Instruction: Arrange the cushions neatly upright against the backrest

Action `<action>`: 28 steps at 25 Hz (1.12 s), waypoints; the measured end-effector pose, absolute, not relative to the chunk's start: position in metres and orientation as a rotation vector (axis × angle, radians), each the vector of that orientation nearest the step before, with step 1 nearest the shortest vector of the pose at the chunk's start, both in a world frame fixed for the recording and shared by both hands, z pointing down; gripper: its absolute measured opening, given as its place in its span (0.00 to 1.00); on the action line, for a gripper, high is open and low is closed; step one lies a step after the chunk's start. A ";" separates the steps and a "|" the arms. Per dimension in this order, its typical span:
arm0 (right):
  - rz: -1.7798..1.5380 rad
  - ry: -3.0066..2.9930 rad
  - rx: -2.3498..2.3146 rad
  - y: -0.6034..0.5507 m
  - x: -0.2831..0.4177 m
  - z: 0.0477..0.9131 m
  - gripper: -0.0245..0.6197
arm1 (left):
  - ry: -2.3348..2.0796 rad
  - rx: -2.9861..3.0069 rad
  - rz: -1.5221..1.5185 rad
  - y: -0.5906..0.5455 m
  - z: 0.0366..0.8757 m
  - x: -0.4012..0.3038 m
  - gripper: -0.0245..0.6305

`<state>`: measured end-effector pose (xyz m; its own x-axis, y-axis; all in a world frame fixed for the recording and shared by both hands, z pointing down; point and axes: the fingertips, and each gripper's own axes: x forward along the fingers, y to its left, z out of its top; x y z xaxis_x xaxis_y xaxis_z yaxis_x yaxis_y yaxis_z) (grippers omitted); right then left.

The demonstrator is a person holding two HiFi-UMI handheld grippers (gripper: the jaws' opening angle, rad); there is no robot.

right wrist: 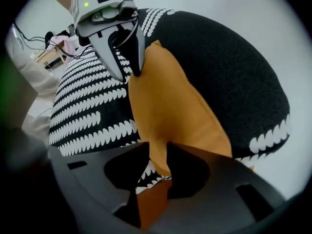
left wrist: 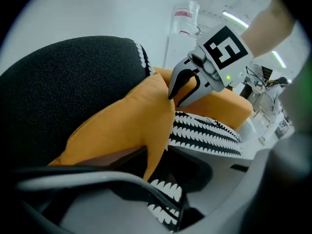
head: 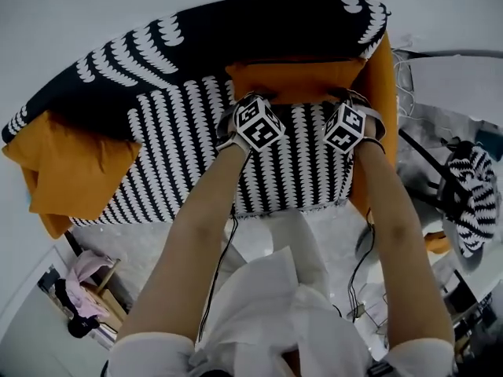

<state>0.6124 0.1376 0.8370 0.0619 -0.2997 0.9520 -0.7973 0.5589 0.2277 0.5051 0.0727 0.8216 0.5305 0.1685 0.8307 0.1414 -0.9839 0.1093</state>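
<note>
Here we are at the sofa: the orange cushion (head: 295,81) sits at the back edge of the seat (head: 177,124), towards its right end, leaning on the black backrest (head: 236,30). Both grippers are on it, one at each of the two corners nearest the person. The left gripper (right wrist: 128,73) has its fingers spread a little, and the cushion's left corner pokes in between them. The fabric is in the gap, but the pads are not squeezing it. Same story on the other side: the right gripper (left wrist: 174,100) stands with its fingers apart, the right corner hanging loose between them, dark space showing on either side of the tip. So neither one is pinching. The person's bare forearms (head: 200,218) reach straight out over the front edge of the seat. Over at the seat's left end, well apart from all this, a second orange cushion (head: 71,171) slumps across the corner, tilted and spilling over the left edge, not up against the backrest
</note>
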 end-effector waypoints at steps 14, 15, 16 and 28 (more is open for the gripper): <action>0.660 -1.920 1.395 0.083 0.476 0.657 0.29 | -0.022 2.725 0.899 0.040 0.671 0.389 0.24; 0.649 -1.956 1.382 0.074 0.457 0.646 0.30 | -0.045 2.717 0.894 0.034 0.663 0.367 0.23; 0.640 -1.987 1.367 0.065 0.436 0.636 0.30 | -0.074 2.708 0.891 0.028 0.655 0.342 0.23; 0.500 -2.261 1.139 -0.065 0.167 0.540 0.31 | -0.525 2.630 0.812 -0.078 0.560 0.031 0.21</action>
